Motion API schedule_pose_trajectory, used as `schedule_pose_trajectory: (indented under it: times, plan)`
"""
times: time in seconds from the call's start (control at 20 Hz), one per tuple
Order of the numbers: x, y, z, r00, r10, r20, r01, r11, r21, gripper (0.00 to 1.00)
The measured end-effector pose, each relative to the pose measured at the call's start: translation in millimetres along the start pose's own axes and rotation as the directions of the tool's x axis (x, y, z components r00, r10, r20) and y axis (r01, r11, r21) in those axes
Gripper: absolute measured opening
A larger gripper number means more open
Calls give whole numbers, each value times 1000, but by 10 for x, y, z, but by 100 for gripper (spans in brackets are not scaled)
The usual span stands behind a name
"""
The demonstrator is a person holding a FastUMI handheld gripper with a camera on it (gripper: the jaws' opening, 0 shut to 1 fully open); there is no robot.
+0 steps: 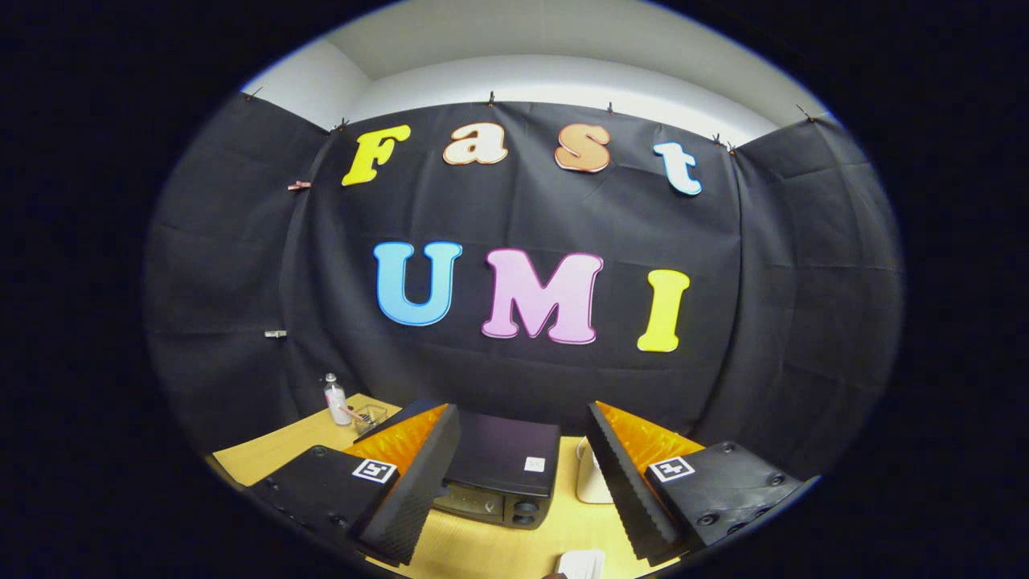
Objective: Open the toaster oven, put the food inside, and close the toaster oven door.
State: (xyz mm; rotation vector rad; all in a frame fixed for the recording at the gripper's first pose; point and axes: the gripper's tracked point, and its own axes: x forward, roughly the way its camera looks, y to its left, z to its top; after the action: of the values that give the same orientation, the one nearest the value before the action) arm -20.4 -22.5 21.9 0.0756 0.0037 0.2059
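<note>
I have the gripper (522, 482) held high above the wooden table (498, 547), tilted so the view looks across it at the black cloth wall; I judge that pose gives an overview rather than a working reach. Its two fingers stand wide apart with nothing between them, touching nothing. Nearest to me, below the fingertips, a small white card or packet (583, 563) lies on the table edge; I cannot tell what it is. Between the fingers and beyond them sits the toaster oven (502, 474), dark-bodied, with a small white sticker on its top and knobs at the right of its front. Its front is seen steeply from above, so I cannot tell for certain how the door stands, though nothing projects forward as an open door would. Whether food is inside is hidden from here. Just beside the oven, partly behind my right finger, is a white object (593, 482), possibly a plate or dish that could carry the food, but its contents are blocked. Farther off toward the wall stand a small clear bottle (335, 398) and a clear glass container (368, 416) holding a few thin items I cannot name.
</note>
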Motion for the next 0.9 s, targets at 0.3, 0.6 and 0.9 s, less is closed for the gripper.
schedule_pose_trajectory:
  times: [0.3, 0.6, 0.9]
  plan:
    - [-100, -352, 176, 998, -43, 34, 42, 999, 27, 98]
    - [-152, -583, 264, 994, -82, 66, 82, 997, 5, 97]
    - [-185, -647, 305, 993, -87, 74, 84, 996, 43, 97]
